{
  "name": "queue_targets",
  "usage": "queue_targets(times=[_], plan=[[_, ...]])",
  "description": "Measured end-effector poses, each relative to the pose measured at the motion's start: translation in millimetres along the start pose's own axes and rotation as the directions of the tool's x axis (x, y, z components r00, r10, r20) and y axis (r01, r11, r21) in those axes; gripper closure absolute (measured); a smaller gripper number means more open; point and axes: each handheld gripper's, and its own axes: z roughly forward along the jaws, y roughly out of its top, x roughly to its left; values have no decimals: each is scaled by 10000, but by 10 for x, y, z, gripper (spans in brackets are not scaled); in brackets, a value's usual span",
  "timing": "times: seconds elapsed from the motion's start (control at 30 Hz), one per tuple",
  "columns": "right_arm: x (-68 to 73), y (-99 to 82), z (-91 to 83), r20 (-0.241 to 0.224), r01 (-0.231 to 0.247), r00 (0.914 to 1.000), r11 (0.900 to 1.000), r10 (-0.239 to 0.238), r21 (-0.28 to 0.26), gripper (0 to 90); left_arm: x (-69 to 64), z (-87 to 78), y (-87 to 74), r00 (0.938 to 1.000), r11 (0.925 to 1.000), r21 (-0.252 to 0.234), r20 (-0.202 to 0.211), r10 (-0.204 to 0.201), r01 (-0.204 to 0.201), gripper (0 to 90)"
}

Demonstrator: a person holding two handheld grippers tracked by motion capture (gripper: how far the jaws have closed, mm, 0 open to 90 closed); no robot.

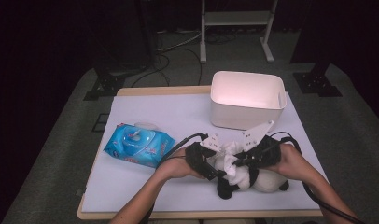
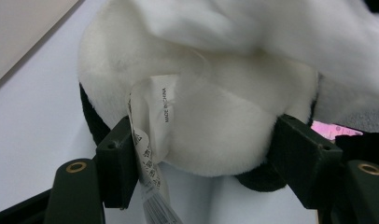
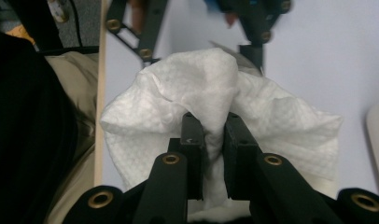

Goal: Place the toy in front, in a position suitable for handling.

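Two hand-held grippers work on a black-and-white plush toy near the front edge of the tabletop.

The plush toy [image 1: 253, 179] lies on the white tabletop [image 1: 145, 186], right of centre and close to the front edge. The left gripper [image 1: 214, 169] clasps the toy's round white body, its jaws set wide with a pad pressed on either side, beside a sewn-in label [image 2: 162, 105]. The right gripper [image 1: 238, 161] is clamped on a crumpled white wipe [image 3: 215, 93], jaws nearly together, holding it over the toy. A blue pack of wipes [image 1: 138, 144] lies towards the left edge, and a white bin [image 1: 247, 100] stands near the back edge.
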Motion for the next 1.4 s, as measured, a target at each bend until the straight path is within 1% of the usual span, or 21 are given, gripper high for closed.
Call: queue_targets(times=[0.03,0.1,0.2,0.27,0.3,0.33,0.4,0.53,0.57,0.7,0.77,0.8,0.9,0.93,1.0,1.07,1.1,1.2,1.33,1.4], plan=[[-34,4,-4,24,-88,10000,10000,88,-7,794,-6,-1,0,10000,10000,-1,-21,-2,2,293],[-109,18,7,-82,-180,9998,9998,180,-31,794,-13,0,-4,10000,10000,19,-49,31,-30,291],[-197,69,50,-214,-226,9995,9997,226,29,794,-24,-1,-15,9999,10000,31,-82,91,-90,289],[-261,117,72,-239,-298,9993,9995,300,87,794,-35,-1,-17,9999,10000,34,-93,87,-87,287],[-290,129,77,-218,-262,9994,9996,265,128,794,-34,-3,-16,9998,9998,65,-99,181,-181,287],[-319,142,85,-193,-339,9992,9993,342,157,794,-36,-5,-18,9998,9998,77,-89,198,-197,287],[-381,152,93,-193,-398,9990,9989,402,244,794,-38,-5,-25,9999,9999,71,-64,149,-149,287],[-424,90,43,-51,-639,9979,9975,641,306,794,-25,-7,-42,9999,9998,139,35,136,-137,285],[-432,70,26,4,-685,9977,9971,685,326,794,-22,-8,-44,10000,9999,106,59,80,-81,284],[-466,-73,-55,118,-975,9952,9945,971,376,793,-6,-25,-37,9996,9999,101,279,26,-29,281],[-470,-155,-92,61,-1181,9930,9922,1179,405,793,5,-31,-30,9995,9999,123,322,19,-23,278],[-469,-204,-116,122,-1306,9914,9905,1301,438,793,6,-33,-26,9995,9999,138,331,-9,5,276],[-477,-312,-161,104,-1538,9881,9870,1534,473,793,13,-58,0,9992,9998,196,389,-40,32,267],[-468,-352,-173,76,-1626,9867,9856,1624,462,793,11,-67,12,9989,9997,242,457,-60,49,262],[-443,-395,-182,-46,-1707,9853,9846,1710,370,793,-7,-90,34,9986,9998,158,517,-84,76,255],[-387,-418,-187,-143,-1672,9858,9857,1675,228,793,-25,-127,60,9982,10000,26,600,-96,95,247],[-343,-424,-189,-140,-1605,9869,9869,1607,169,793,-31,-144,71,9980,9998,-27,603,-174,176,237],[-236,-424,-196,-74,-1483,9889,9889,1484,114,793,-38,-176,101,9980,9997,-140,604,-193,202,235],[-134,-432,-209,-14,-1322,9912,9912,1322,65,793,-62,-175,129,9975,9998,-96,681,-189,196,224],[-99,-439,-220,-63,-1299,9915,9915,1300,73,794,-79,-152,129,9973,9998,-40,718,-167,170,233]])
